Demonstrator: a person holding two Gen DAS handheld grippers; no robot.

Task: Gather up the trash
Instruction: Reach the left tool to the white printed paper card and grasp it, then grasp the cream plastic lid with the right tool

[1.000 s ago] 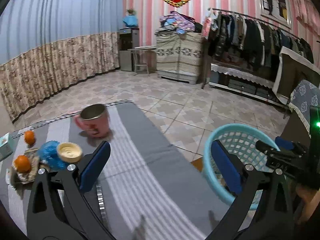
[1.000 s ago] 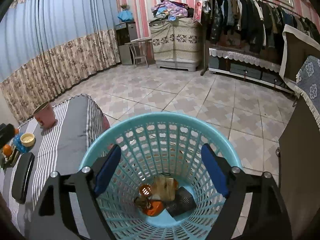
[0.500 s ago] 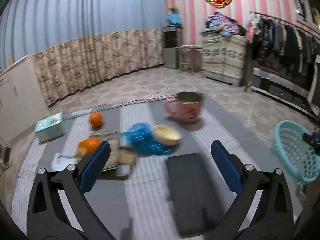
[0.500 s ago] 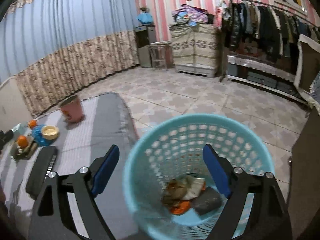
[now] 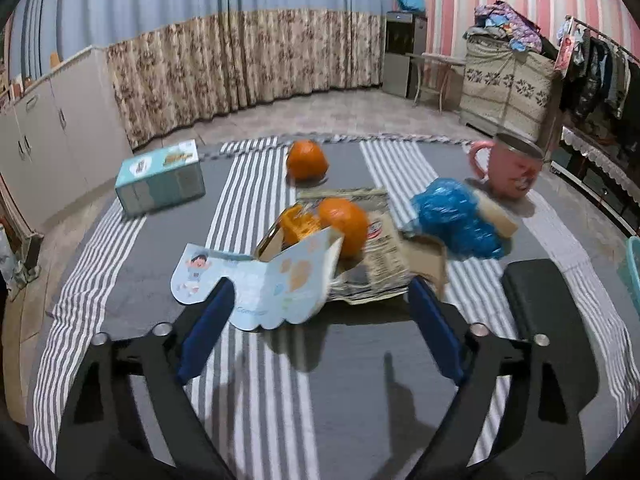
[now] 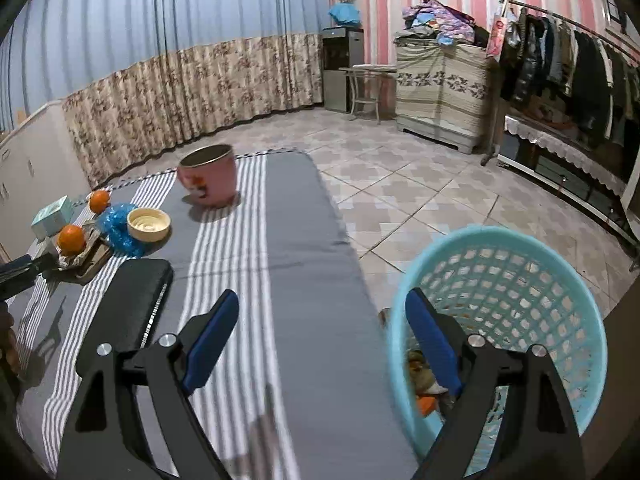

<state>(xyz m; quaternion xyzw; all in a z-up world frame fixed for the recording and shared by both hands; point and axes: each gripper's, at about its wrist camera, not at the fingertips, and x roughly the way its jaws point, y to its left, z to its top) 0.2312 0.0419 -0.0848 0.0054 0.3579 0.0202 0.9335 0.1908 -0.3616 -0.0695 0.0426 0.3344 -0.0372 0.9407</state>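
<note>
A heap of trash lies on the striped tablecloth (image 5: 256,184): a light-blue printed card (image 5: 256,284), a crumpled wrapper (image 5: 376,256), orange peel (image 5: 298,224) and a whole orange (image 5: 344,222). My left gripper (image 5: 320,312) hovers just in front of the heap, its jaws closing. The card's near edge lies between the tips, and the pads do not press on it. Right of the heap sits a blue plastic bag (image 5: 456,220). My right gripper (image 6: 322,324) is open and empty over the table's edge, beside the turquoise basket (image 6: 504,280), which holds trash (image 6: 424,376).
A pink mug (image 5: 512,168), a teal tissue box (image 5: 160,178), a second orange (image 5: 306,160) and a black case (image 5: 548,312) stand on the table. A beige bowl (image 6: 148,224) rests against the blue bag. Tiled floor lies beyond the basket.
My left gripper swung from the basket side across the table to the trash heap, and its jaws narrowed. My right gripper shifted left, from above the basket to the table's edge.
</note>
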